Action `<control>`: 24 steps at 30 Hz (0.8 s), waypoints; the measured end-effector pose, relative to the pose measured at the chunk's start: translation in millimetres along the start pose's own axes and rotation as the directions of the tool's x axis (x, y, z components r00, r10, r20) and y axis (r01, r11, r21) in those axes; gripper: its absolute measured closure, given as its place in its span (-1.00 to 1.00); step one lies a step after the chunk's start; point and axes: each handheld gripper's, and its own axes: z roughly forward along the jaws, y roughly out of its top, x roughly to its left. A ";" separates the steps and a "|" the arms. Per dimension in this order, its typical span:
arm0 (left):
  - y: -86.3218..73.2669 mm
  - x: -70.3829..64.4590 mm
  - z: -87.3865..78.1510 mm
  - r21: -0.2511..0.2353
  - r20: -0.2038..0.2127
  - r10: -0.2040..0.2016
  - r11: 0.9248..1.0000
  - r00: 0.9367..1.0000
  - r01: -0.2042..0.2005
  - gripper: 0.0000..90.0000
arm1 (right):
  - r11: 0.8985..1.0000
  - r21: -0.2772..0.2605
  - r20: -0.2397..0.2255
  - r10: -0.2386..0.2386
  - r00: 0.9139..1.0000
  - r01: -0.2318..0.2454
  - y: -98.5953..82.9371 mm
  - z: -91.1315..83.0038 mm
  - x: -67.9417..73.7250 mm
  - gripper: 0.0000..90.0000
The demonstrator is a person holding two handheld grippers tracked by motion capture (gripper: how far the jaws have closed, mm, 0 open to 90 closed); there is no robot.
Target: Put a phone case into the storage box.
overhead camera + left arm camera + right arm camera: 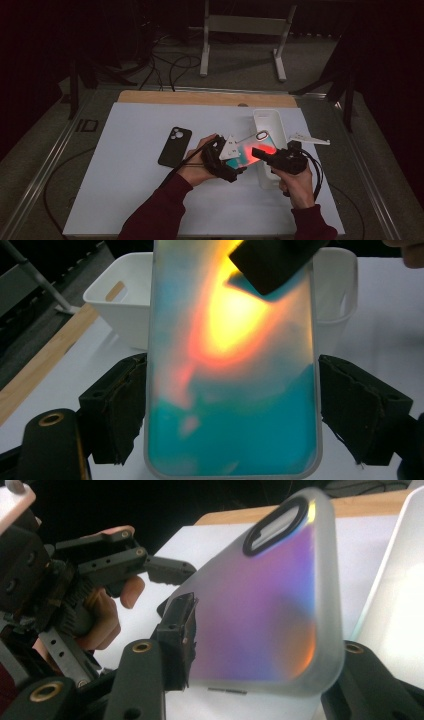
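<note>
Both grippers hold 1 iridescent case point(248, 151) in the air at the centre right of the high view, above the white mat point(125, 190) and just left of the white bin point(267, 120). The left gripper point(235, 167) is clamped on the case's 2 long edges; in its own view the jaw pads press the case point(232, 390) from the left and right of the frame. The right gripper point(257, 151) grips one end: in its own view the left pad sits against the case point(265, 600) edge and the right jaw lies under the rounded corner at the lower right, so it looks closed on the case too. The black phone point(175, 145) lies flat on the mat, left of centre, camera side up and well apart from the case. The step in hand looks like a handover or a re-grip before fitting case to phone. To do it well, only 1 gripper should let go at a time, and the other should keep a square hold on the rim, not the flexible back. The camera cutout point(274, 526) should be turned to the phone's lens end before lowering, and the case kept off the bin wall.
</note>
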 end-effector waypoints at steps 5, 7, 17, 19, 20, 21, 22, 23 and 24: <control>0.4 -0.1 -0.1 -0.009 -0.003 -0.006 1.000 1.000 0.006 -0.62 | 1.000 0.003 -0.042 0.002 0.999 -0.002 -1.1 1.7 2.0 0.34; 0.2 -0.7 1.1 -0.003 -0.009 -0.003 1.000 1.000 0.003 -0.62 | 1.000 0.008 -0.054 -0.005 0.999 0.005 -1.1 2.8 4.3 0.47; -3.5 -1.1 10.4 0.003 -0.027 -0.013 1.000 1.000 0.013 -0.63 | 0.998 -0.013 -0.042 -0.056 0.998 0.055 -0.6 6.7 16.4 0.81; -3.7 -1.2 11.5 0.006 -0.023 -0.015 1.000 1.000 0.015 -0.63 | 0.997 -0.013 -0.033 -0.074 0.997 0.074 -1.1 6.7 18.0 0.82; -3.9 -1.4 11.7 0.004 -0.026 -0.016 1.000 1.000 0.016 -0.63 | 0.997 -0.014 -0.026 -0.079 0.997 0.079 -1.3 6.5 19.0 0.82; -4.1 -1.3 11.5 0.001 -0.026 -0.020 1.000 0.999 0.020 -0.63 | 0.996 -0.019 -0.022 -0.087 0.996 0.087 -1.6 6.4 19.5 0.82; -4.2 -0.7 11.1 0.000 -0.023 -0.023 1.000 0.999 0.023 -0.63 | 0.995 -0.019 -0.012 -0.095 0.995 0.095 -1.6 5.9 20.2 0.82; -4.1 -0.3 10.3 -0.001 -0.025 -0.025 1.000 0.999 0.024 -0.65 | 0.995 -0.019 -0.004 -0.102 0.995 0.102 -1.6 5.5 20.2 0.82; -4.2 0.4 9.4 -0.004 -0.024 -0.028 1.000 0.999 0.028 -0.66 | 0.994 -0.020 0.001 -0.104 0.995 0.104 -1.6 5.0 19.7 0.83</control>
